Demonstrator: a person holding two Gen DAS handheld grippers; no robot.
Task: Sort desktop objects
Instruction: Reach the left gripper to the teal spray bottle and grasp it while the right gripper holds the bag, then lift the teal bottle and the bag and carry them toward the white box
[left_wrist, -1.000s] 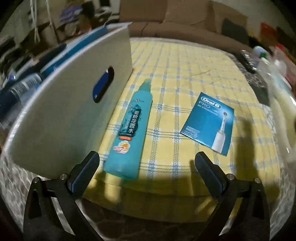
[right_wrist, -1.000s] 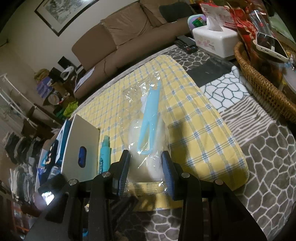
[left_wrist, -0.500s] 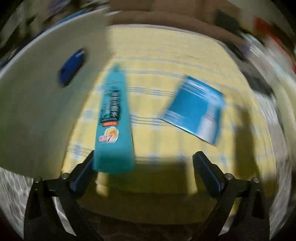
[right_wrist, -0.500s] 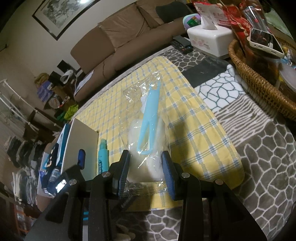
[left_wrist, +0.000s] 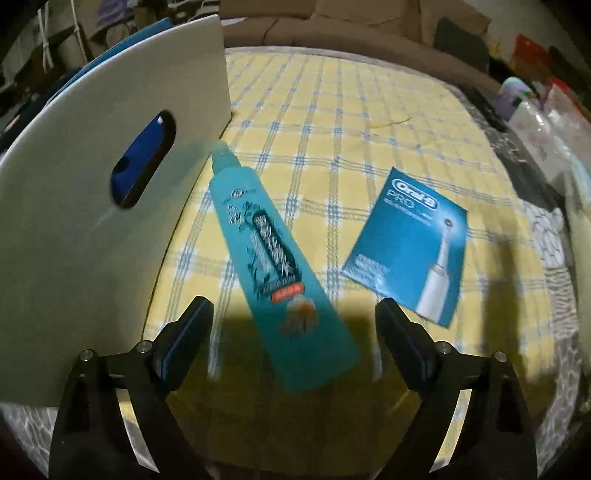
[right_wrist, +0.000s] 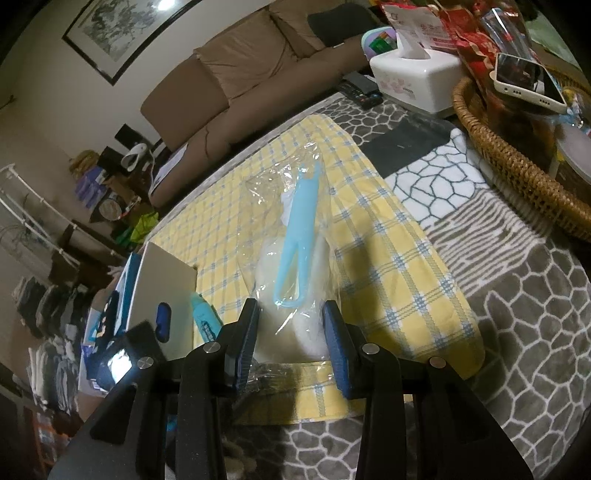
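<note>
Within the last second the left gripper (left_wrist: 293, 325) shifted until the teal bottle (left_wrist: 275, 266), lying on the yellow cloth (left_wrist: 332, 110) beside the box (left_wrist: 92, 221), sat between its closing, not-yet-touching jaws, likely the next pick; right gripper (right_wrist: 290, 332) stayed clamped on the plastic bag (right_wrist: 295, 236).

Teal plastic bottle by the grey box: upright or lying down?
Lying down. The teal plastic bottle rests on its side on the yellow checked cloth, label up, cap end toward the grey box.
</note>
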